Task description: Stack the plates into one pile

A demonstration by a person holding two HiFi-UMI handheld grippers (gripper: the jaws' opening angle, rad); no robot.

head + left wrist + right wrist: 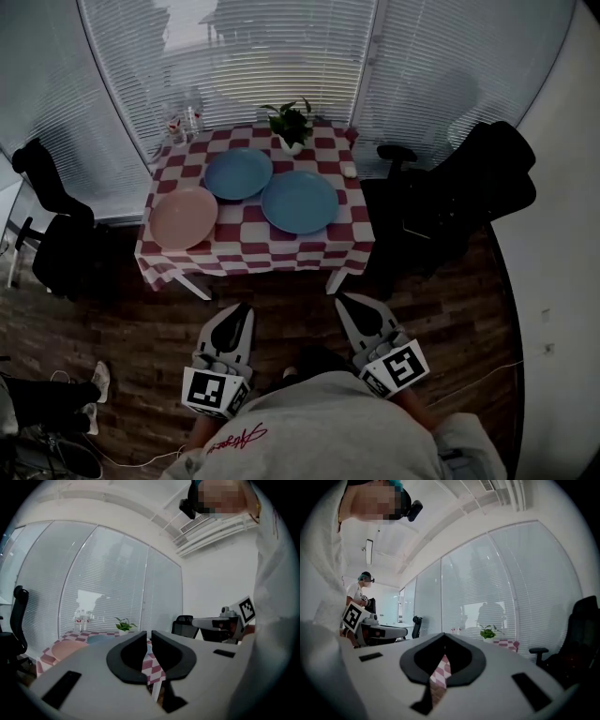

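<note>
On the far checked table (281, 246), pink plate (184, 217) left, smaller blue plate (238, 173) and larger blue plate (299, 202) right, perhaps touching; left gripper (242, 307) and right gripper (345, 302) near, jaws closed, empty.

Left tongs (242, 309) closed, level; right tongs (345, 302) closed, level

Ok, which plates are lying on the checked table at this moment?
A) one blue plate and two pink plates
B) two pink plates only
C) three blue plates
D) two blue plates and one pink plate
D: the head view shows a smaller blue plate, a larger blue plate and a pink plate on the checked table, not yet in one pile.
</note>
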